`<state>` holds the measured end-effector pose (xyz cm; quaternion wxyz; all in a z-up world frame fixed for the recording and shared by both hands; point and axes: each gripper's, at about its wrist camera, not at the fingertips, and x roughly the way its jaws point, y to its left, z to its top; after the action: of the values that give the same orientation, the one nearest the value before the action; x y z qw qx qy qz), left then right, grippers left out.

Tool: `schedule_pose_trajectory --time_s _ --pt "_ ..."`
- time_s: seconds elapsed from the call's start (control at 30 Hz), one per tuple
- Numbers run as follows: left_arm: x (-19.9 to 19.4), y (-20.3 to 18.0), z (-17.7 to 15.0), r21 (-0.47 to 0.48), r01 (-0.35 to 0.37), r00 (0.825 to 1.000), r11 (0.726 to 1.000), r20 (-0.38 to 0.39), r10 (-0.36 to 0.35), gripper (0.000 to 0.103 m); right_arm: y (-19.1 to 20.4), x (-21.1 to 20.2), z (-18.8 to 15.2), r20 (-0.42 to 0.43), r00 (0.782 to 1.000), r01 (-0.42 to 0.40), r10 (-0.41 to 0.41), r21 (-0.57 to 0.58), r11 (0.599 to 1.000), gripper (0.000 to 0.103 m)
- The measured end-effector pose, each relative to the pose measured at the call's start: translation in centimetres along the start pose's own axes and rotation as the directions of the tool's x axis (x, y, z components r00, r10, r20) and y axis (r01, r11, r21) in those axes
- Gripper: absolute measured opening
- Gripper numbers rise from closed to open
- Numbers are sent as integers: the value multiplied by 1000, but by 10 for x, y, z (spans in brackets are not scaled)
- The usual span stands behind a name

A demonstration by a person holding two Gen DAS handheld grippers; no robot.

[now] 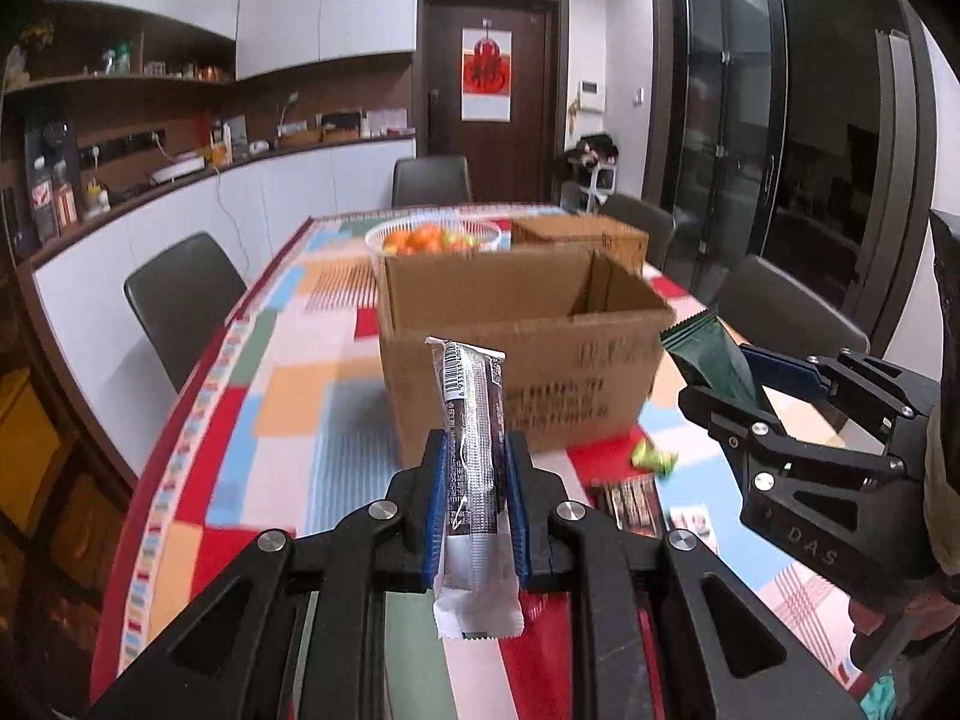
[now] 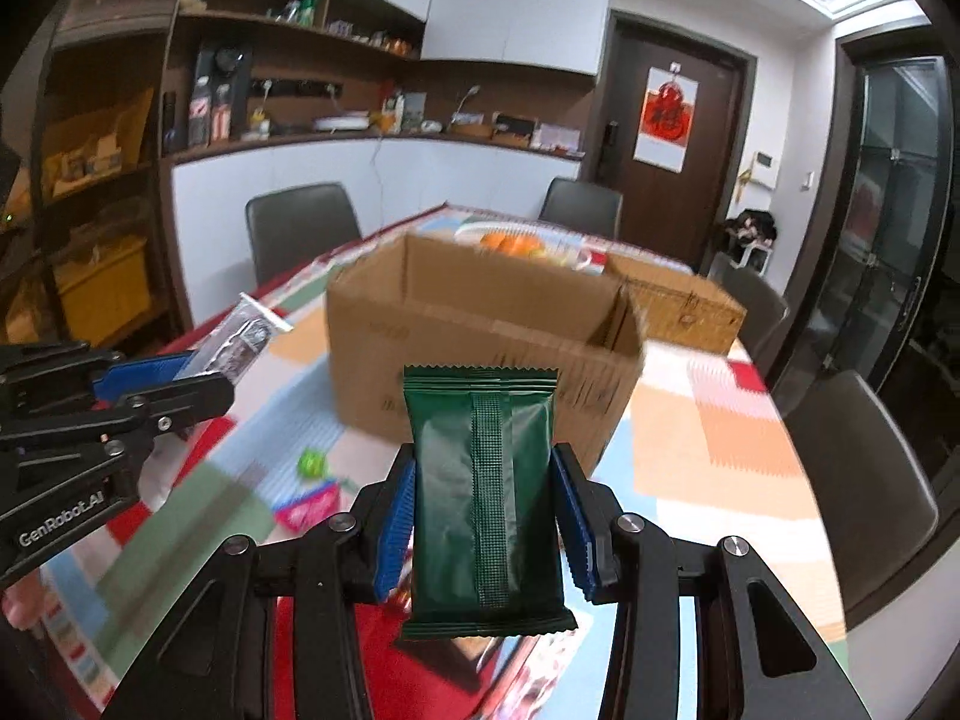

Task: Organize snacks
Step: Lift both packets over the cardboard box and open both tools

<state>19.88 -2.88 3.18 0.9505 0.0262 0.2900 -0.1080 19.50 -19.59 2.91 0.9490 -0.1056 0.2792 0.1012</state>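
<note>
My left gripper [image 1: 477,468] is shut on a narrow silver and black snack packet [image 1: 471,468] that stands upright between its blue pads. My right gripper [image 2: 485,483] is shut on a dark green snack pouch [image 2: 486,498], held upright too. Both grippers hang above the table, short of an open brown cardboard box [image 1: 528,360] [image 2: 480,348]. From the left wrist view the right gripper [image 1: 744,378] shows at the right with the green pouch [image 1: 711,360]. From the right wrist view the left gripper [image 2: 198,375] shows at the left with the silver packet [image 2: 237,339].
Loose snacks lie on the patchwork tablecloth [image 1: 288,396]: a small green candy [image 1: 654,457] [image 2: 312,462], a pink packet [image 2: 309,507], dark bars [image 1: 627,507]. Behind the box stand a clear bowl of orange fruit [image 1: 432,237] and a second box [image 2: 678,300]. Grey chairs [image 1: 180,300] surround the table.
</note>
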Motion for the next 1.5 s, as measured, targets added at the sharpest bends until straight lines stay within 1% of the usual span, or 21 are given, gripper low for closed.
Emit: schedule_pose_trajectory --time_s 0.2,0.33,0.4,0.53,0.6,0.7,0.9,1.07,1.13,1.17,1.2,1.23,1.3,1.4,1.5 --pt "9 2 39 13 7 999 1000 48 -7 19 -18 7 40 58 998 6 -8 32 999 44" --pt "22 6 66 -7 36 998 999 42 -36 19 -29 18 65 70 997 -18 14 65 998 44" --pt "31 9 81 -19 54 998 998 36 -53 19 -35 29 78 62 998 -30 25 84 996 44" --pt "49 12 106 -16 61 998 998 23 -61 19 -45 49 97 44 999 -37 33 99 994 44" --pt "63 16 117 -26 68 998 997 -5 -68 19 -52 63 108 26 999 -42 39 114 993 44" --pt "84 19 127 -37 67 997 997 -43 -69 19 -59 80 118 0 999 -48 49 142 989 44" --pt "120 24 133 -69 63 992 996 -107 -70 19 -69 117 126 -54 997 -47 57 171 984 44" --pt "142 24 135 -76 55 987 996 -149 -66 20 -69 136 128 -81 995 -40 56 179 983 44" --pt "146 26 137 -80 33 986 996 -158 -46 33 -69 144 129 -90 994 -44 60 177 983 45" --pt "144 27 136 -78 20 989 997 -147 -32 39 -70 146 129 -93 994 -37 54 174 984 51" --pt "141 27 136 -73 14 990 997 -137 -24 40 -68 147 128 -100 994 -24 41 166 986 61" --pt "137 27 135 -60 1 992 998 -127 -9 40 -69 147 127 -100 995 0 16 159 987 65" --pt "125 26 131 -39 -14 995 999 -102 10 42 -69 141 124 -87 996 23 -10 157 987 66" --pt "107 22 124 -21 -9 997 1000 -77 8 46 -71 128 118 -72 997 25 -13 169 985 66" --pt "85 15 113 20 -3 999 1000 -44 4 46 -70 106 110 -45 999 32 -25 172 985 66"
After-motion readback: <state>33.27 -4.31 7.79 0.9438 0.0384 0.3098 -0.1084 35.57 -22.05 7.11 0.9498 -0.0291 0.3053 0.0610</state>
